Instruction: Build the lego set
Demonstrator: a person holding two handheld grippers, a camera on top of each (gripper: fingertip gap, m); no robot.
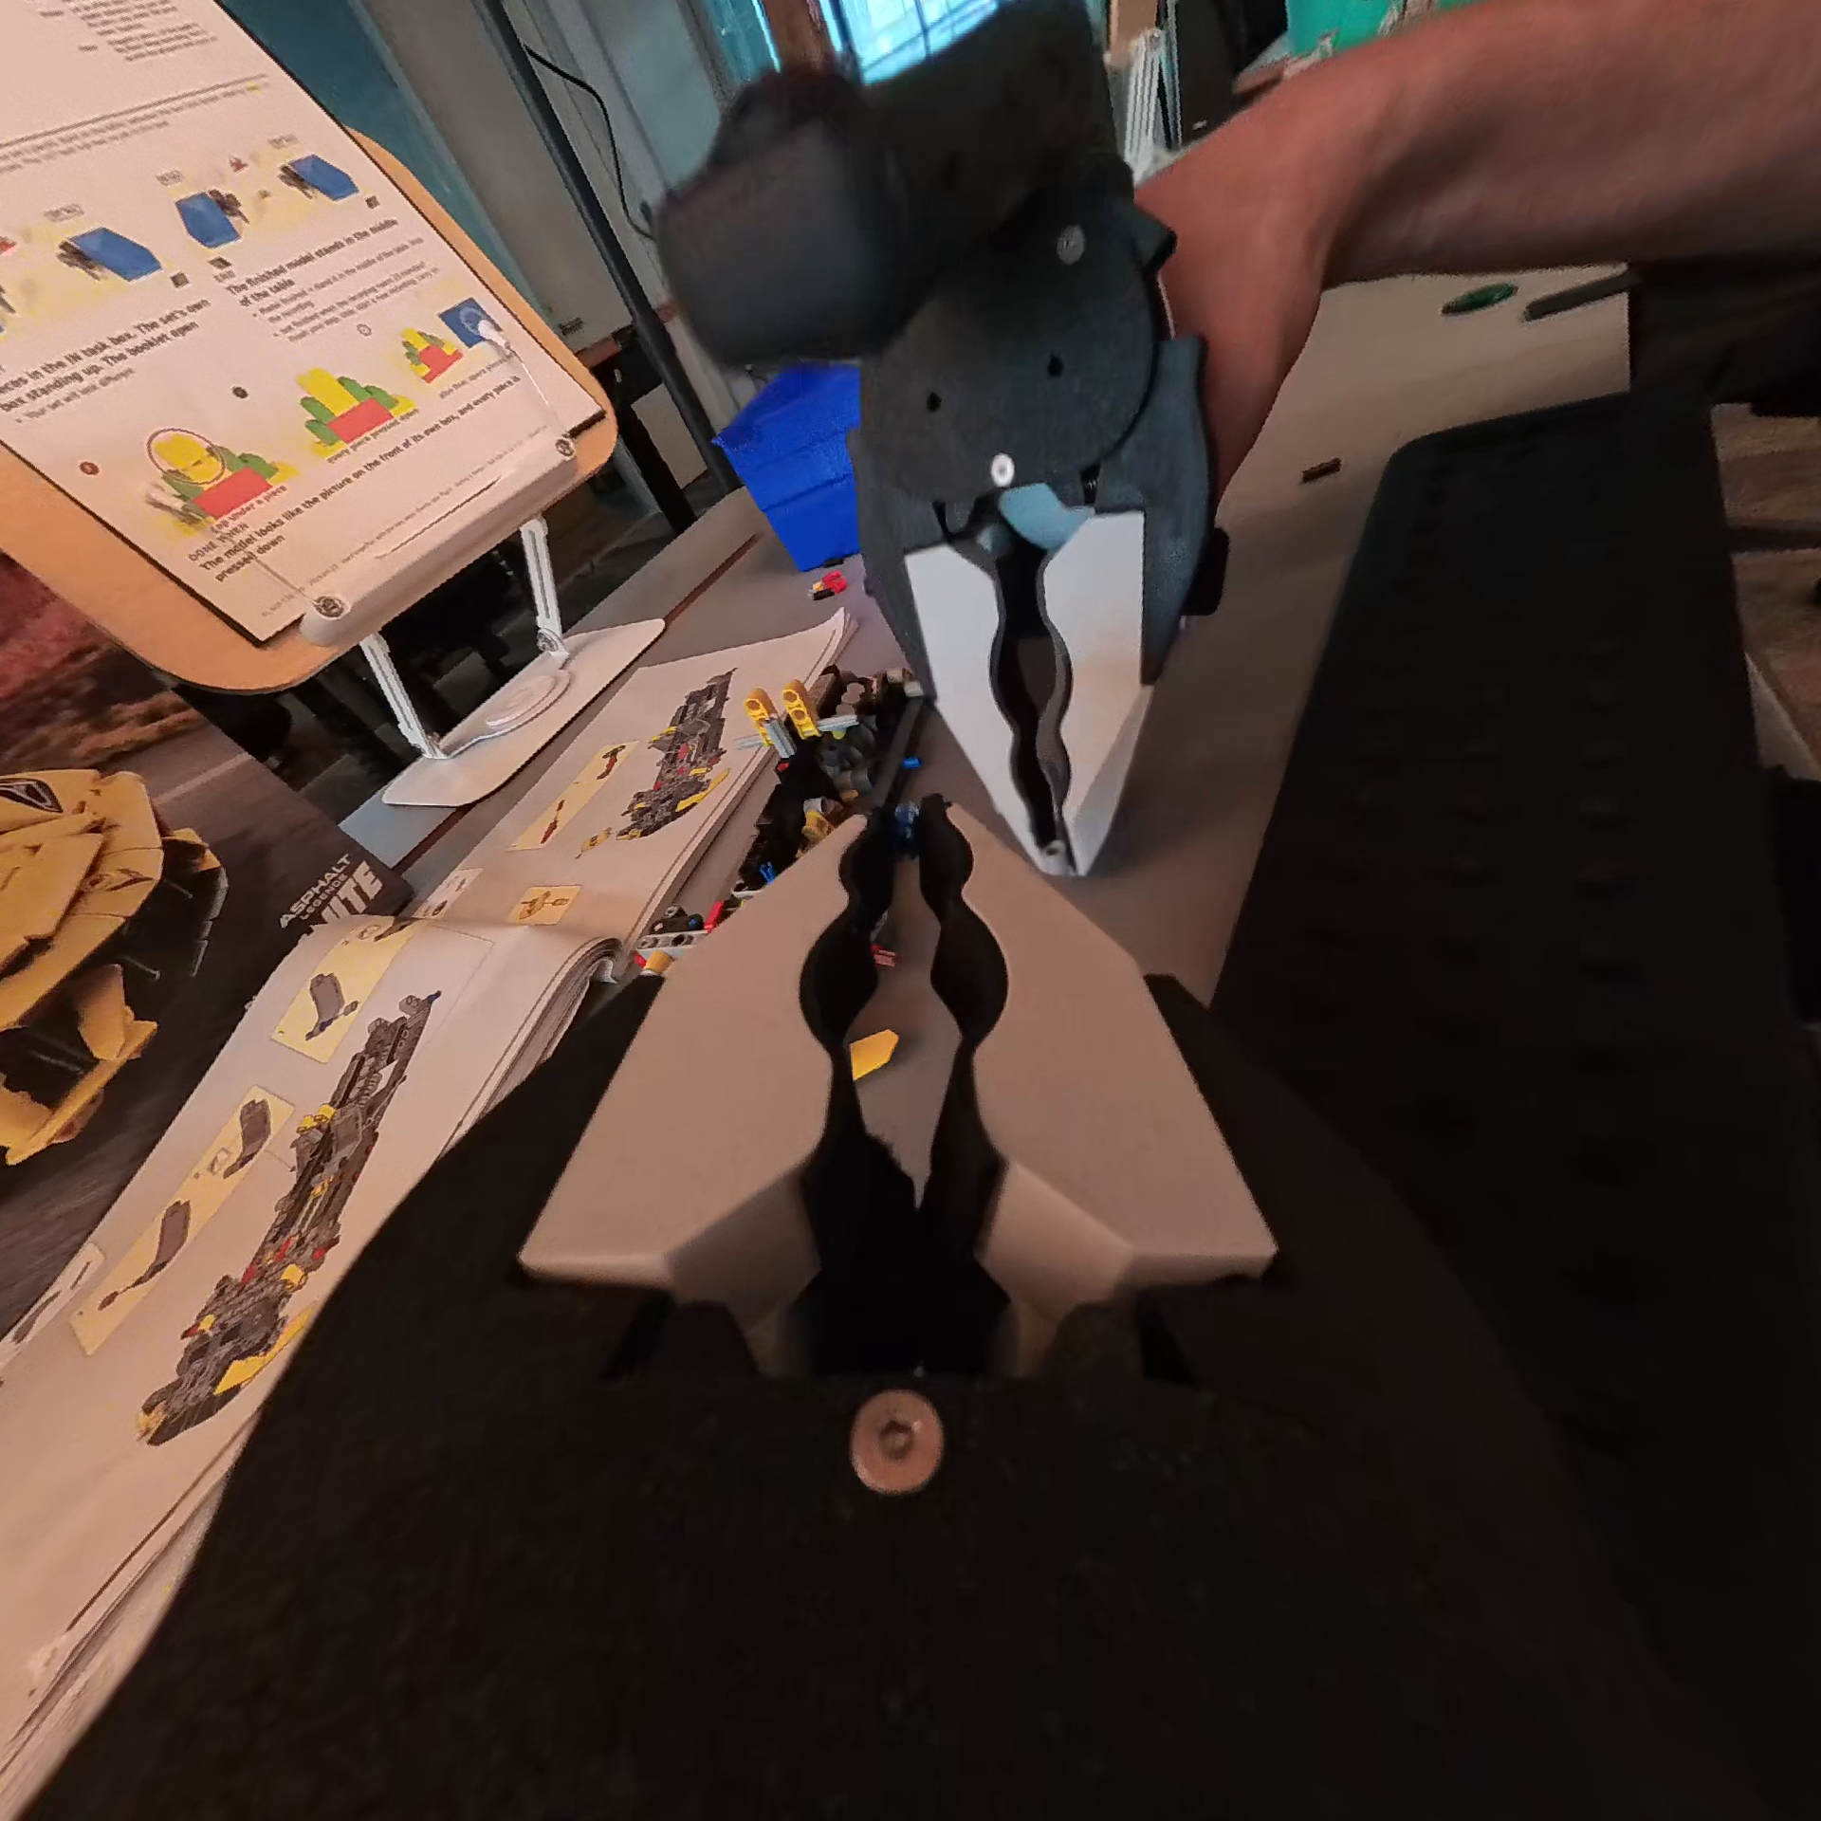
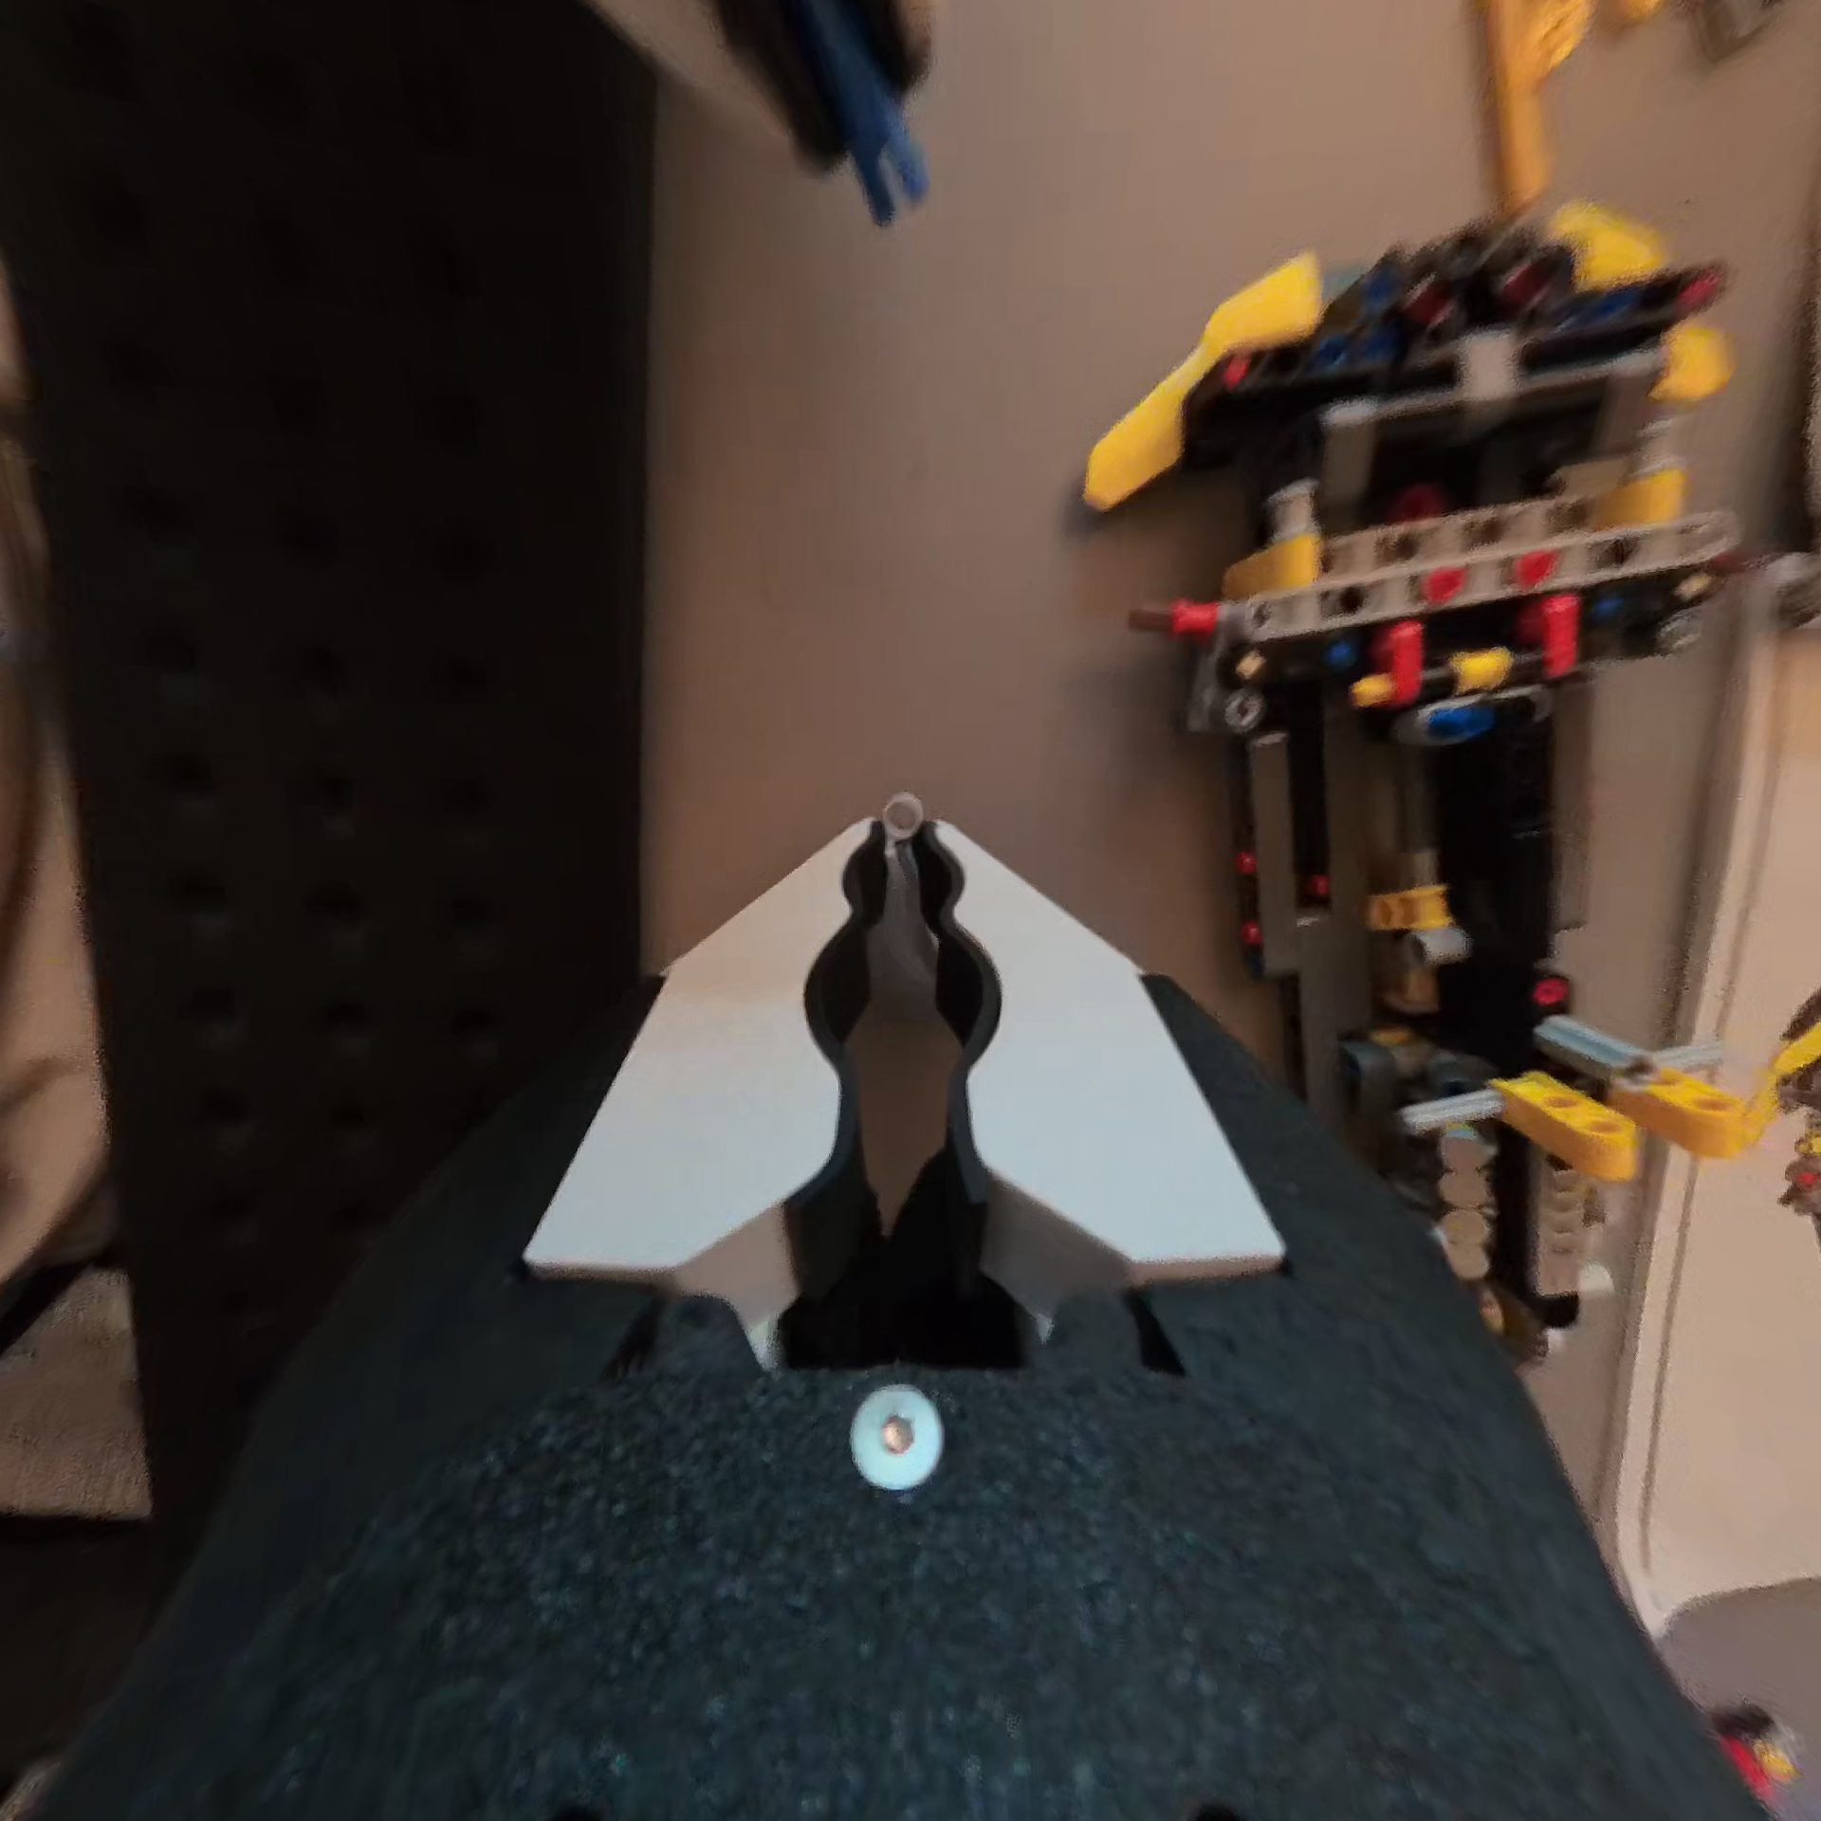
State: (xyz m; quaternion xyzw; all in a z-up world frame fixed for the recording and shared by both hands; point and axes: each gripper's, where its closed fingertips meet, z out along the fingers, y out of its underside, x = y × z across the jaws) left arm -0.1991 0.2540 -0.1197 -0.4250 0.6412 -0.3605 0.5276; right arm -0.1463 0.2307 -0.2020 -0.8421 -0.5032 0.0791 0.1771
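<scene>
The partly built lego model [image 2: 1458, 690], black and grey with yellow panels and red and blue pins, lies on the grey table at the right of the right wrist view. It also shows in the left wrist view [image 1: 838, 759], beside the open booklet. My left gripper [image 1: 907, 826] is shut on a small blue pin [image 1: 907, 816], held above the table near the model; the pin also shows blurred in the right wrist view [image 2: 892, 168]. My right gripper [image 2: 902, 826] is shut on a small grey piece [image 2: 902, 814]. In the left wrist view it [image 1: 1052, 852] points down at the table, held by a hand.
An open instruction booklet [image 1: 631, 818] lies left of the model, with the set's box [image 1: 99, 936] beyond. A sheet on a white stand [image 1: 246, 325] stands at the back left. A blue bin [image 1: 798, 453] sits behind. A black perforated tray [image 1: 1478, 887] fills the right. A yellow piece [image 1: 872, 1052] lies on the table. Tip to tip, the grippers are about 10 cm apart.
</scene>
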